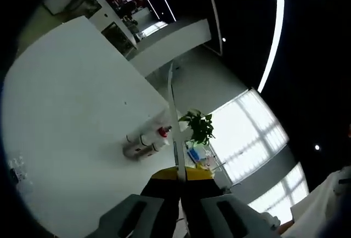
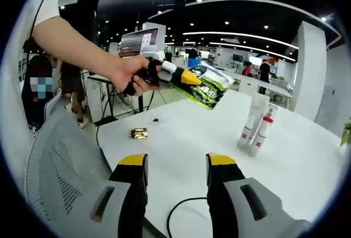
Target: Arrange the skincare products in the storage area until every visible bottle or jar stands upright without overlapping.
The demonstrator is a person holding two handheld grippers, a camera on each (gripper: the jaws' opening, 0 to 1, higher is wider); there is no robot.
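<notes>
In your left gripper view, the white table runs tilted under dark ceiling lights, a plant by bright windows. Bottles stand clustered near its edge. Your left gripper is clamped on a thin sachet.

In your right gripper view, the right gripper gapes, holding nothing, above a mesh chair. The tubes stand upright, touching; a gold packet lies well apart.
</notes>
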